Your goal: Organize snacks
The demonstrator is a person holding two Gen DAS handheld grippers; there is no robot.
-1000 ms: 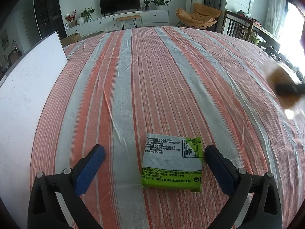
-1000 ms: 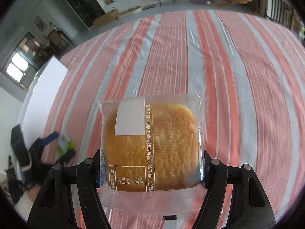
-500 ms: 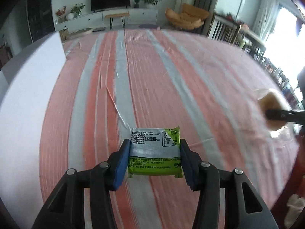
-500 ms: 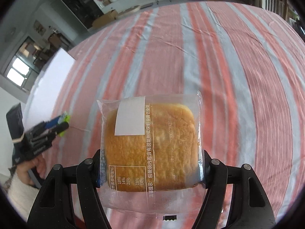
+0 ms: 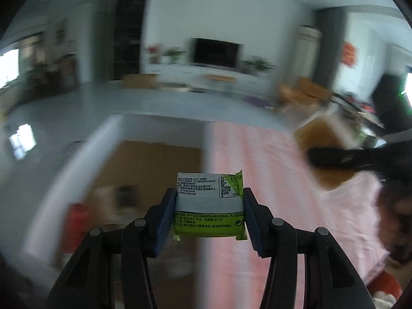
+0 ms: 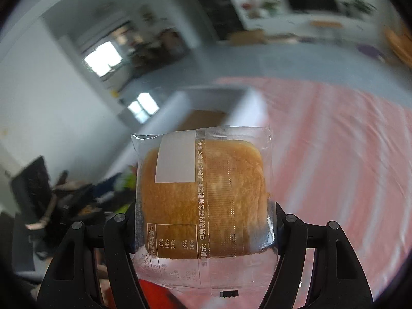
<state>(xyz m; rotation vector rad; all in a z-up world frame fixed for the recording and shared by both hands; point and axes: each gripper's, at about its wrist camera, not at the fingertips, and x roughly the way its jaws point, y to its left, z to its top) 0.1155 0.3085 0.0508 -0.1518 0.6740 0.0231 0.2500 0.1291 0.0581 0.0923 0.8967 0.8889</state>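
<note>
Both snacks are up in the air beside the white-walled box (image 5: 85, 152), which sits at the striped cloth's (image 5: 283, 180) left edge. The left gripper (image 5: 209, 212) clamps the green packet (image 5: 209, 206) over the box rim; the right gripper (image 6: 205, 228) pinches the bread pack (image 6: 203, 198), box behind it. A second ago the packet lay on the cloth between spread fingers.

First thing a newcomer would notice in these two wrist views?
Each gripper is clamped on a snack, both held off the table. The left gripper pinches a green packet at centre bottom of its view; the right gripper grips a clear-wrapped cake that fills the middle of its own. Behind both sits an open white box beside the striped cloth, all motion-blurred.
</note>
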